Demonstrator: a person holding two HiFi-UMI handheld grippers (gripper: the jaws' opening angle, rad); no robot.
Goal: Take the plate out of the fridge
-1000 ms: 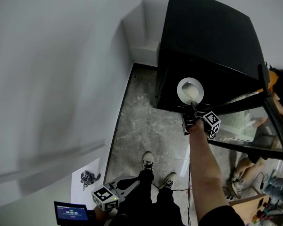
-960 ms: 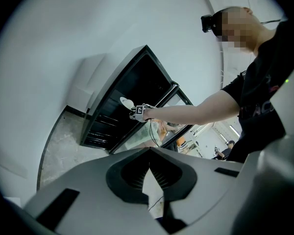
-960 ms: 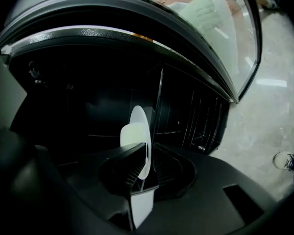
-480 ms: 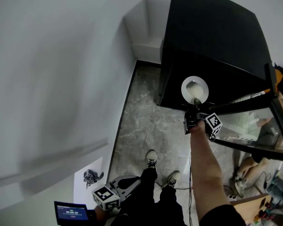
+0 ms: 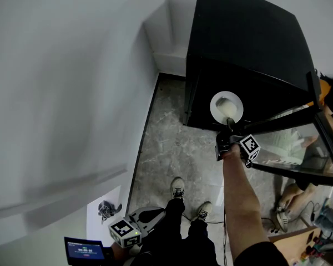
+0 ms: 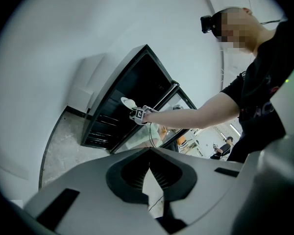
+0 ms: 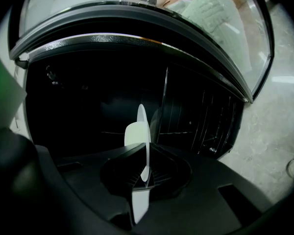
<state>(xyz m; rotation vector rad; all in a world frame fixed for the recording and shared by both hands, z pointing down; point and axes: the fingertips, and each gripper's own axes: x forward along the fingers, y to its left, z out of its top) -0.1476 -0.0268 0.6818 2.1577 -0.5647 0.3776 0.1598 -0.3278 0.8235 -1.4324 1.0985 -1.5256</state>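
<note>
A round white plate point(image 5: 226, 105) hangs at the mouth of the open black fridge point(image 5: 244, 37). My right gripper point(image 5: 230, 123) is shut on its near rim. In the right gripper view the plate point(image 7: 143, 126) stands edge-on between the jaws of the right gripper point(image 7: 146, 168), which have just closed a little further on it, with the dark fridge interior behind. My left gripper point(image 5: 155, 214) hangs low beside the person's legs, shut and empty. The left gripper view shows the left gripper point(image 6: 149, 168) pressed shut, with the plate point(image 6: 127, 102) far off.
The fridge's glass door point(image 5: 288, 143) stands open to the right of the plate. Wire shelves point(image 7: 206, 126) line the inside. A white wall runs along the left. A small screen point(image 5: 84, 250) and a printed sheet point(image 5: 102, 209) sit low left. Clutter lies at the bottom right.
The right gripper has tilted slightly with the plate and stays at the fridge mouth. The left gripper has not moved.
</note>
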